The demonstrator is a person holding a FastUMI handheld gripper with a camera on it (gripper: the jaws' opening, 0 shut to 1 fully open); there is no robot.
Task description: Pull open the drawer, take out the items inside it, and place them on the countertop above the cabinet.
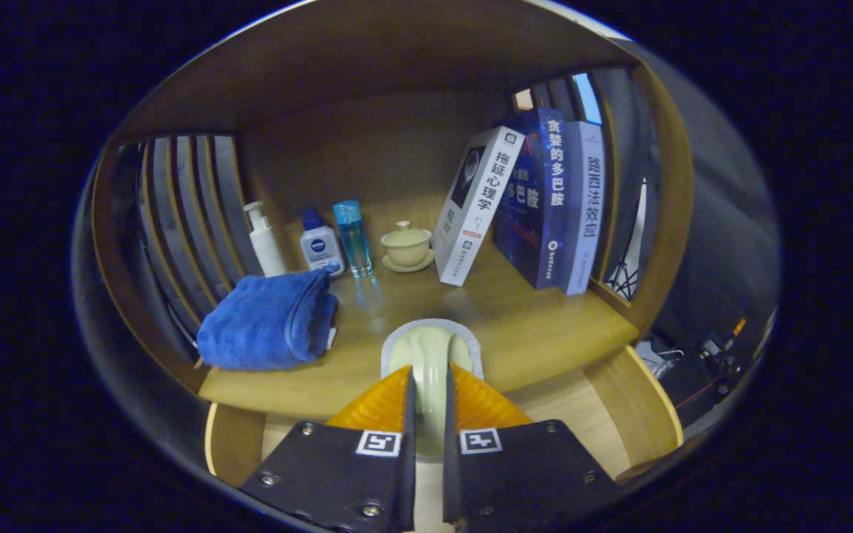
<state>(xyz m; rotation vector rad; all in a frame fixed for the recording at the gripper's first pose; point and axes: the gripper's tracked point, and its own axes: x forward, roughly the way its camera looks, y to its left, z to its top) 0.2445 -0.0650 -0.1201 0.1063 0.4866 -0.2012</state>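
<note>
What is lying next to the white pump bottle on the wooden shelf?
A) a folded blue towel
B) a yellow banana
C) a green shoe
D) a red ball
A: a folded blue towel lies on the shelf just in front of the white pump bottle, while the tongs are shut on a pale brush-like item.

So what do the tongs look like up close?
The tongs have two fingers with ribbed, wedge-shaped faces that narrow toward the tips. Each finger sits on a flat dark plate fixed with small shiny screws. Near the inner top corner of each plate is a little square black-and-white marker, like a tiny maze.
</note>
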